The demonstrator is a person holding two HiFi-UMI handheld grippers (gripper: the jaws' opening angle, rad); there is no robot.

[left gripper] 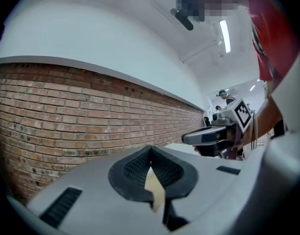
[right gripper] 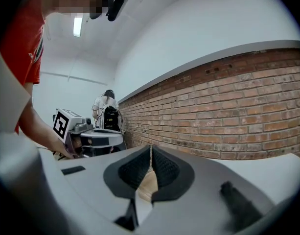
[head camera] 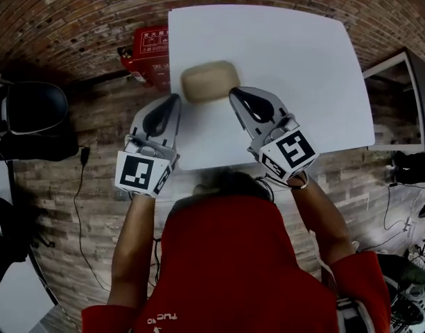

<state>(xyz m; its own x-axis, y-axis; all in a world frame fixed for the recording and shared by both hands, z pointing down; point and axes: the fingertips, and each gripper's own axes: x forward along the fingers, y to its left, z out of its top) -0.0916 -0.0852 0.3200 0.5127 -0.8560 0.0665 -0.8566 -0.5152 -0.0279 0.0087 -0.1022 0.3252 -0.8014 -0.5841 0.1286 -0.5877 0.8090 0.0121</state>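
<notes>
A tan, rounded oblong object (head camera: 209,80) lies on the white table (head camera: 302,68), near its left edge. My left gripper (head camera: 175,101) is shut with nothing in it, its tip just below and left of the tan object. My right gripper (head camera: 235,92) is also shut and holds nothing, its tip close to the object's lower right corner. In the left gripper view the shut jaws (left gripper: 150,149) let a sliver of the tan object (left gripper: 155,189) show through, with the right gripper (left gripper: 208,136) beyond. In the right gripper view the tan object (right gripper: 148,185) peeks under the shut pads (right gripper: 135,170).
A red fire-extinguisher box (head camera: 150,47) stands on the brick-patterned floor by the table's left side. A black chair (head camera: 32,109) is at the far left, and a cable (head camera: 82,186) runs across the floor. A brick wall (right gripper: 228,116) and a distant person (right gripper: 106,104) show behind.
</notes>
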